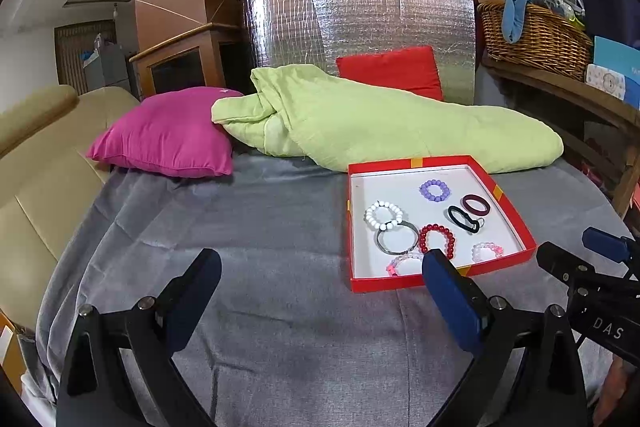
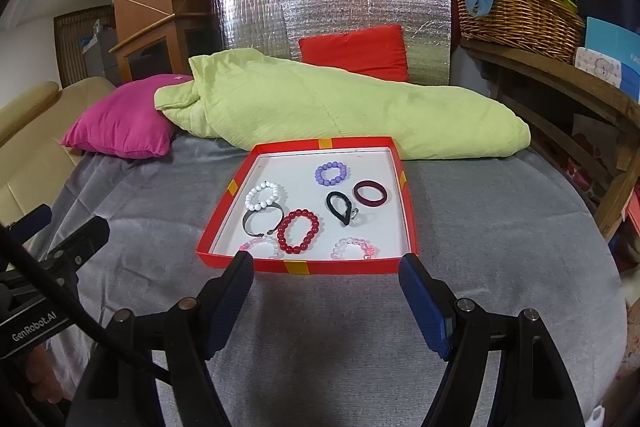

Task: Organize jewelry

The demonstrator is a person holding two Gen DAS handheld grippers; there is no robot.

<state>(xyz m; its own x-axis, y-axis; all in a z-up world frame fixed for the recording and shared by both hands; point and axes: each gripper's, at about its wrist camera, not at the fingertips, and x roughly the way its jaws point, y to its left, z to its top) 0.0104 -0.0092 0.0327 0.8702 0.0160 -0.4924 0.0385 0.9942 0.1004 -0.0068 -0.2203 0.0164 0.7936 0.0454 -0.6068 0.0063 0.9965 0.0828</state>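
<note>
Two grippers, both spread wide and empty. Left gripper (image 1: 320,267) hangs over grey cover (image 1: 248,227), left of the tray; right gripper (image 2: 326,267) sits squarely before the tray's near wall, fingertips just short of it.

All visible jewelry lies inside the red tray (image 2: 304,267), loose on its white floor, unsorted. Near row: two pale pink-and-clear bracelets (image 2: 354,247), one at each side. Next: red bracelet (image 2: 298,231), with a grey metal bangle (image 2: 260,221) to its left, touching the white bracelet (image 2: 262,197). Then a black loop (image 2: 340,207) with a small ring, a maroon band (image 2: 370,193), and farthest, the purple bracelet (image 2: 330,174). Nothing on the cover outside the tray. Judgement: gathering looks complete; any arranging within the tray is not done.

Right view shows the full tray and all eight pieces. Left view has one finger covering part of the near-left pink bracelet, but shows the right gripper (image 1: 600,251) beside the tray's right corner.

Beyond: green quilt (image 2: 340,115), pink pillow (image 2: 120,131).
</note>
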